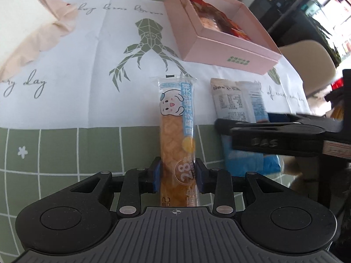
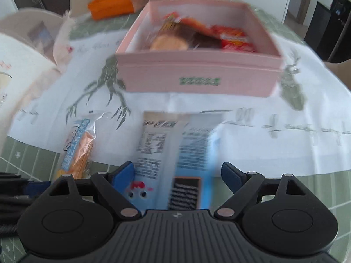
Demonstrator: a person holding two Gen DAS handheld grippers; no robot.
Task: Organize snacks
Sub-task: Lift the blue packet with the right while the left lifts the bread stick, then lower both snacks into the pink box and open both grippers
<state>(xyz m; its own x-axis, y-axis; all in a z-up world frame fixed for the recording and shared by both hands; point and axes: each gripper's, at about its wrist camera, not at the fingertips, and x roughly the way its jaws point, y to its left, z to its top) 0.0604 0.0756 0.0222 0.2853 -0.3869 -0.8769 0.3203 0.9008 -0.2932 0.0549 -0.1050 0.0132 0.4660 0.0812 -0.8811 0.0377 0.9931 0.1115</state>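
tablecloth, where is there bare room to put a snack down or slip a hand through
Free: the white cloth left of the pink box, around the squid print, and the green grid left of the long stick pack. Crowded: right of that pack, where the blue packet and right gripper sit, and inside the box.

The long snack stick [image 1: 177,131] sits in clear, glossy plastic film, crinkled at its sealed end. The flat packet [image 2: 175,153] beside it looks like smooth printed foil with a slight sheen. The pink box [image 1: 219,37] is matt card, smooth on its walls. The tablecloth [image 1: 87,65] is soft matt cloth with fold creases. The left gripper [image 1: 177,175] is matt black plastic, ribbed on its body, with blue rubbery pads [image 1: 156,175] and small shiny metal pins.
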